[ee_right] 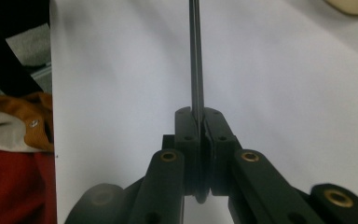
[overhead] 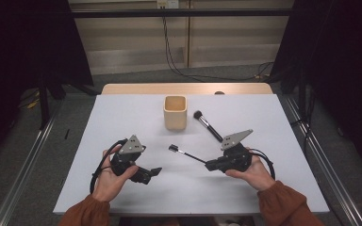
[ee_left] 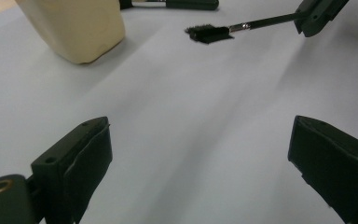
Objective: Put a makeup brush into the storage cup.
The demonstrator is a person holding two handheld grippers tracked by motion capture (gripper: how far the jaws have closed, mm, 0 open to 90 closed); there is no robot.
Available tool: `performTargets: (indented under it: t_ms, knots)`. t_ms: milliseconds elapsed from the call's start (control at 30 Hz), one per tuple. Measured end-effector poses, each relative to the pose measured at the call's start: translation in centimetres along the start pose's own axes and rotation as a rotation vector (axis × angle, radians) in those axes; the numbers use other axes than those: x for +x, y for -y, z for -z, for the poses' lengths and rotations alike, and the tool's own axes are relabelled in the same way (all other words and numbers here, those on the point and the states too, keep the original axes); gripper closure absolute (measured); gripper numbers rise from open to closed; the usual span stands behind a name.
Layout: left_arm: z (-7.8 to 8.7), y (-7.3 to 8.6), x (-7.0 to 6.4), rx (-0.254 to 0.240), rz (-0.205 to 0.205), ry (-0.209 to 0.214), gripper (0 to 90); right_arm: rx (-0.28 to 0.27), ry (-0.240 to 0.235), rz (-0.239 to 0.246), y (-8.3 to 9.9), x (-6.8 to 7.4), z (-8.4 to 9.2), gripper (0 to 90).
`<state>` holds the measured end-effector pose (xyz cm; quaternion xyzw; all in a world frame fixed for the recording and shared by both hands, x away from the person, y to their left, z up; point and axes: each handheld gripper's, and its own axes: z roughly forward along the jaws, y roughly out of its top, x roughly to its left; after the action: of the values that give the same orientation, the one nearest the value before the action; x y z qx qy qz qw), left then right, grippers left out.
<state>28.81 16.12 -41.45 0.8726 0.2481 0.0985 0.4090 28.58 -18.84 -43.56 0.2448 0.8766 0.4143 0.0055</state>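
My right gripper (overhead: 209, 165) (ee_right: 200, 122) is shut on the thin black handle of a small brush (overhead: 185, 153) (ee_right: 196, 56). It holds the brush just above the white table (overhead: 122, 117), and the bristle head (ee_left: 209, 33) points left toward the table's middle. My left gripper (overhead: 152, 173) (ee_left: 200, 158) hovers low at the front left, jaws wide open with nothing between them. It faces the brush head and a beige square cup (overhead: 175, 112) (ee_left: 77, 28). In the left gripper view the right gripper (ee_left: 303, 19) is at the top right.
A larger round-headed makeup brush (overhead: 208, 125) (ee_left: 186, 4) lies on the table right of the cup. A wooden strip (overhead: 184, 88) runs along the table's far edge. Cables (overhead: 179, 66) trail on the floor behind. An orange-brown sleeve (ee_right: 32, 112) is at the left of the right gripper view.
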Motion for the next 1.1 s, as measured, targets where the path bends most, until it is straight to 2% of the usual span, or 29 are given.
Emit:
performTargets:
  t_ms: [67,100,167,200,233,467,633,767,867,967,1100]
  knots:
    - [0.1,0.1,0.1,0.001,0.000,-0.005,6.2,-0.029,-0.006,-0.006,0.0,0.1,0.1,86.2]
    - [0.0,0.2,0.0,-0.004,0.014,0.001,6.2,-0.039,-0.003,-0.001,0.0,0.1,0.1,86.2]
    - [0.0,0.3,0.1,-0.006,0.004,-0.007,6.2,-0.063,-0.008,0.003,0.1,0.1,0.1,86.2]
    - [-0.2,0.3,0.0,-0.011,0.014,-0.004,6.2,-0.075,-0.005,0.008,0.1,0.2,0.1,86.2]
    - [-0.2,0.3,0.0,0.001,0.004,0.001,6.2,-0.086,-0.004,0.011,0.1,0.2,0.1,86.2]
    - [-0.3,0.4,0.0,0.006,0.005,0.007,4.9,-0.175,0.029,0.046,0.3,0.7,0.2,86.2]
    - [-0.3,0.4,0.0,0.009,0.005,0.002,4.3,-0.212,0.026,0.047,0.5,0.8,0.3,86.2]
    - [-0.3,0.4,-0.1,0.005,0.002,0.003,4.3,-0.263,0.021,0.056,0.5,0.9,0.5,86.2]
    - [-0.5,0.5,-0.3,-0.002,0.008,0.004,4.3,-0.302,0.022,0.059,0.4,1.0,0.7,86.2]
    - [-0.7,0.6,-0.5,-0.017,-0.007,0.001,4.4,-0.336,0.024,0.060,0.4,1.1,0.8,86.3]
    - [-0.9,0.6,-0.8,-0.040,-0.014,-0.021,4.8,-0.370,0.023,0.063,0.4,1.0,1.0,86.3]
